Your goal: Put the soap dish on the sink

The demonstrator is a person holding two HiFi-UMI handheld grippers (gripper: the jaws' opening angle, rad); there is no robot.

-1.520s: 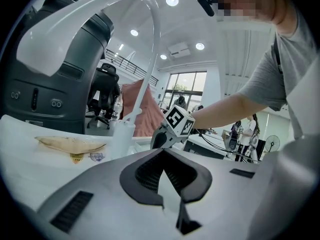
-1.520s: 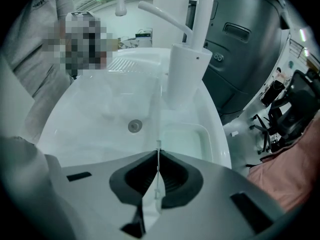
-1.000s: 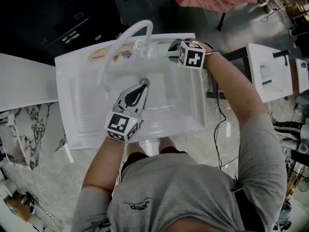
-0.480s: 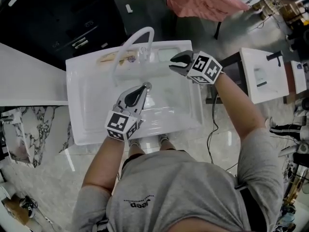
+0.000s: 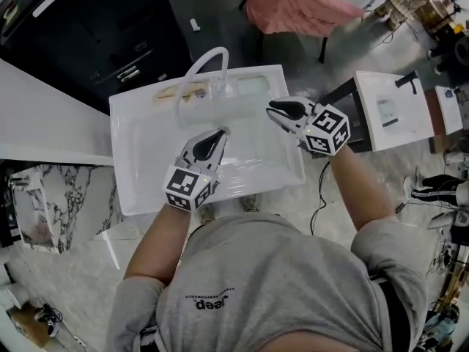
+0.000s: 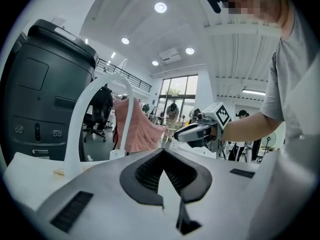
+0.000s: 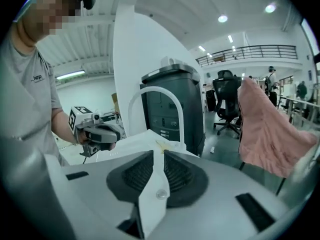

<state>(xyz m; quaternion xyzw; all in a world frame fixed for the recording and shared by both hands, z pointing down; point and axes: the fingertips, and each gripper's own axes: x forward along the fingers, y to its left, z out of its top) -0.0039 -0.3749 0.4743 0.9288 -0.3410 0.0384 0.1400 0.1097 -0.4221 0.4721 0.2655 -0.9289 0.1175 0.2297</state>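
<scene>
Curved white faucet [image 5: 192,70] beside pale rectangular soap dish [image 5: 253,86], lengthwise along back ledge of white sink [image 5: 135,174], left gripper [image 5: 221,131] jaws together, empty, right gripper [image 5: 272,107] jaws closing, empty

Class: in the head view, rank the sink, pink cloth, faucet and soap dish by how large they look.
1. Sink
2. Pink cloth, though the top edge cuts it off
3. Faucet, long but thin
4. Soap dish, faint and smallest; it is close to the faucet in area, so these two are unsure.

An arched white faucet [image 5: 199,64] stands mid-ledge at the back of the sink [image 5: 126,160]; the basin before it offers open passage.
</scene>
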